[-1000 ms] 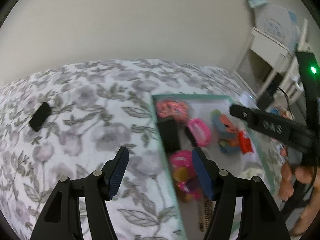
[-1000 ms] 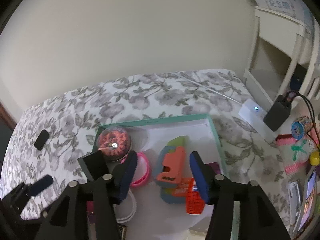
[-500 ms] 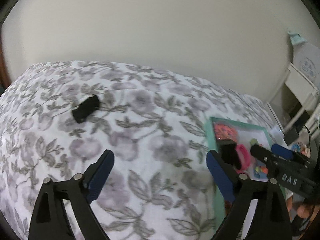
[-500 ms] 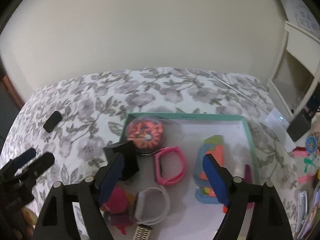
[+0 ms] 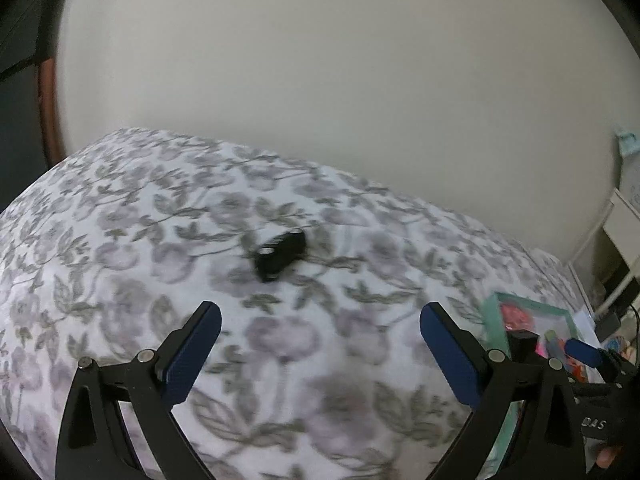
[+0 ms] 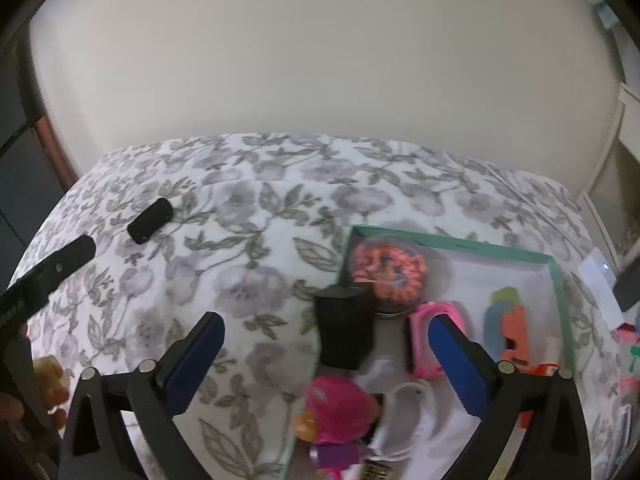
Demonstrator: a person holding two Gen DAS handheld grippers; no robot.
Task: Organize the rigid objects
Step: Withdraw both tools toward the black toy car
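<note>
A small black oblong object (image 5: 280, 255) lies alone on the floral bedspread (image 5: 120, 240), ahead of my left gripper (image 5: 320, 344), which is wide open and empty. It also shows in the right wrist view (image 6: 150, 220), far left. A teal-rimmed white tray (image 6: 558, 292) holds a round orange-patterned case (image 6: 388, 272), a black box (image 6: 345, 332), a pink band (image 6: 428, 344), a white band (image 6: 408, 420), an orange and blue toy (image 6: 510, 328) and a pink toy (image 6: 340, 404). My right gripper (image 6: 326, 356) is wide open and empty above the tray's left edge.
The tray (image 5: 490, 312) sits at the right edge of the left wrist view, with the right gripper's finger (image 5: 582, 350) over it. A white shelf unit (image 5: 624, 232) and a charger (image 6: 628, 284) stand right of the bed. The wall runs behind.
My left gripper has swung left away from the tray toward the black object and opened wider. My right gripper has also shifted left, over the tray's left edge, and opened wider.
</note>
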